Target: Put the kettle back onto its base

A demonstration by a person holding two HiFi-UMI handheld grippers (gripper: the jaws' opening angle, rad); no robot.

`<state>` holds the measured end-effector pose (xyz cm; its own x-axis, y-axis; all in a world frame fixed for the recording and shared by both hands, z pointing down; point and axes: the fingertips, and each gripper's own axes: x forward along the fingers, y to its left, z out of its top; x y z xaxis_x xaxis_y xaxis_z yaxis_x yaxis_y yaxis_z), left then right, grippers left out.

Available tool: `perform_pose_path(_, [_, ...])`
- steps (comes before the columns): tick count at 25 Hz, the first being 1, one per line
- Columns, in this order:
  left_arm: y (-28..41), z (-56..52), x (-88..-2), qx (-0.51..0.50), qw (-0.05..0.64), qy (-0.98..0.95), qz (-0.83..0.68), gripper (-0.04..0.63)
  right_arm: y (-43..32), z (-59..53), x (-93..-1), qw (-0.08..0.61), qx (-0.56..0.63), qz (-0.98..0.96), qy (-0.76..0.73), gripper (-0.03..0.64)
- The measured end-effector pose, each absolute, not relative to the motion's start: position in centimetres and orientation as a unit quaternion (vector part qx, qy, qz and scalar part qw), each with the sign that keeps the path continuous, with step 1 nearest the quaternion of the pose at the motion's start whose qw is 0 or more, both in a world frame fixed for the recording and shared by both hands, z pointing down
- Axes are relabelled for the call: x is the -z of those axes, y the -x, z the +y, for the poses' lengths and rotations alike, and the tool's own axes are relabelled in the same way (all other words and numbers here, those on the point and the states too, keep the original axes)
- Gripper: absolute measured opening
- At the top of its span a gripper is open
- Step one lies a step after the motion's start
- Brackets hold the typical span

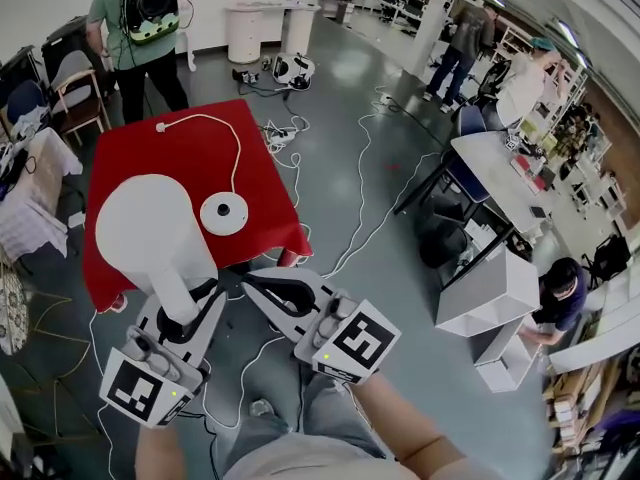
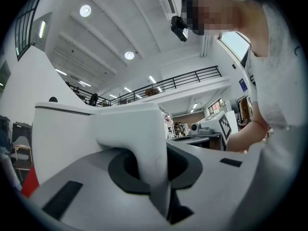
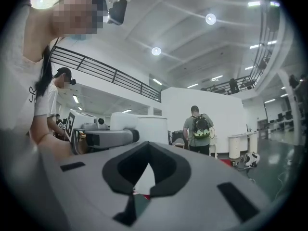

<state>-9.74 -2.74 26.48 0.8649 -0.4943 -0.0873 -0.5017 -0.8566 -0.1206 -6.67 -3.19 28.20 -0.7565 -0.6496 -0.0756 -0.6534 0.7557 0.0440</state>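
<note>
Partly masking the handle [image 2: 144, 143], the left gripper [image 1: 190, 303] clenches the kettle [image 1: 150, 233]; the right gripper [image 1: 255, 283] is closed, empty.

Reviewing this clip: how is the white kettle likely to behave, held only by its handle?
The kettle is held only by its handle in the left gripper, so it may tend to pivot or droop. Its smooth hard shell looks rigid, possibly slippery. Tall body over a small round base: likely tippy if landed off-centre.
</note>
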Motion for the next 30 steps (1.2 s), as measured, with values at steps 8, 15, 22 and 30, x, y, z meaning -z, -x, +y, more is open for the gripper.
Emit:
perform_pose_path(8, [4.8, -6.6, -26.3, -0.034, 0.069, 0.947, 0.313, 0.052, 1.9, -7.6, -27.9, 0.020, -0.034, 0.957, 0.289, 0.008])
perform_pose_path(15, [0.7, -8.8, -26.2, -0.038, 0.072, 0.925, 0.372, 0.052, -2.7, -9.9, -27.7, 0.016, -0.038, 0.972, 0.232, 0.008])
perform_pose_path(22, [-0.8, -10.6, -27.2, -0.039, 0.065, 0.908, 0.412, 0.052, -4.9, -11.5, -29.0, 0.016, -0.025, 0.980, 0.197, 0.008])
perform_pose_path(30, [-0.7, -14.5, -29.3, -0.047, 0.051, 0.917, 0.392, 0.048, -4.2, -14.9, -30.0, 0.015, -0.012, 0.977, 0.211, 0.008])
